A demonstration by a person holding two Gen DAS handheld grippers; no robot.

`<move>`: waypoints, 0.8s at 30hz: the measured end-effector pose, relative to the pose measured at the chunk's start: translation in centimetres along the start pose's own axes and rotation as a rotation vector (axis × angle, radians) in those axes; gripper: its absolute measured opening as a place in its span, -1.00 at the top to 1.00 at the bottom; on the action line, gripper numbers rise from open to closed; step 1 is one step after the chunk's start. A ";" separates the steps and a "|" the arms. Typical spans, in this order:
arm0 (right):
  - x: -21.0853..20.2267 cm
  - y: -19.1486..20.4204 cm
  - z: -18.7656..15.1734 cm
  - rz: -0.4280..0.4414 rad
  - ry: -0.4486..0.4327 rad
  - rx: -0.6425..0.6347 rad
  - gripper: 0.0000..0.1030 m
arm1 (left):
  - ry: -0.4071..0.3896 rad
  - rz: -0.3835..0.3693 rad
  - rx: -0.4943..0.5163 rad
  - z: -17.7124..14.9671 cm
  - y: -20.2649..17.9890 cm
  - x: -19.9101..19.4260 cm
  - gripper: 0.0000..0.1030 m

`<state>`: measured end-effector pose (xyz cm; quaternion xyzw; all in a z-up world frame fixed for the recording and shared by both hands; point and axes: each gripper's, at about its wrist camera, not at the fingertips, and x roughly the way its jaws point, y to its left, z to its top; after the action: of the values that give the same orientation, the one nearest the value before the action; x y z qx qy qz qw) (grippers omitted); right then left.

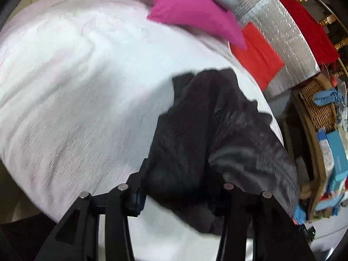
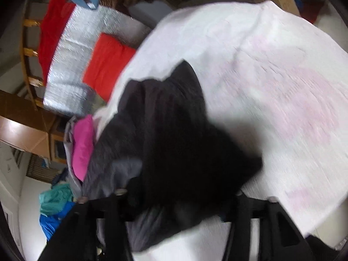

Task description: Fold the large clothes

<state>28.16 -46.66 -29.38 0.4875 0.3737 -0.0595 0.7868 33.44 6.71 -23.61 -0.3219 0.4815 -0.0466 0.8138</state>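
A black and dark grey garment (image 1: 195, 130) hangs bunched over a white and pale pink cloth (image 1: 87, 87) that covers the work surface. My left gripper (image 1: 180, 195) has the garment between its fingers and is shut on it. The garment (image 2: 174, 141) also fills the middle of the right wrist view, above the same white cloth (image 2: 271, 76). My right gripper (image 2: 180, 202) is shut on the garment's near edge; its fingertips are hidden by the fabric. Both views are blurred by motion.
A magenta garment (image 1: 191, 13) and an orange-red folded cloth (image 1: 256, 56) lie by a silver padded mat (image 1: 282, 43). A wicker basket (image 1: 319, 108) with blue items stands at the right. Teal and blue clothes (image 2: 54, 206) lie on the floor in the right wrist view.
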 end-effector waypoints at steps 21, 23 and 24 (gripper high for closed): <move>5.8 20.5 2.2 0.000 0.085 -0.730 -0.29 | 0.057 0.111 0.565 5.5 -21.3 7.2 -0.07; 8.8 20.6 2.9 -0.028 0.129 -0.739 -0.29 | 0.127 0.128 0.563 5.5 -21.2 10.0 -0.07; 10.2 20.4 3.2 -0.047 0.151 -0.743 -0.29 | 0.152 0.131 0.569 5.4 -21.2 11.1 -0.07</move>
<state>46.47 -35.97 -20.39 0.1631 0.4379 0.0982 0.8786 48.70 -11.67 -18.16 -0.0448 0.5283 -0.1512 0.8343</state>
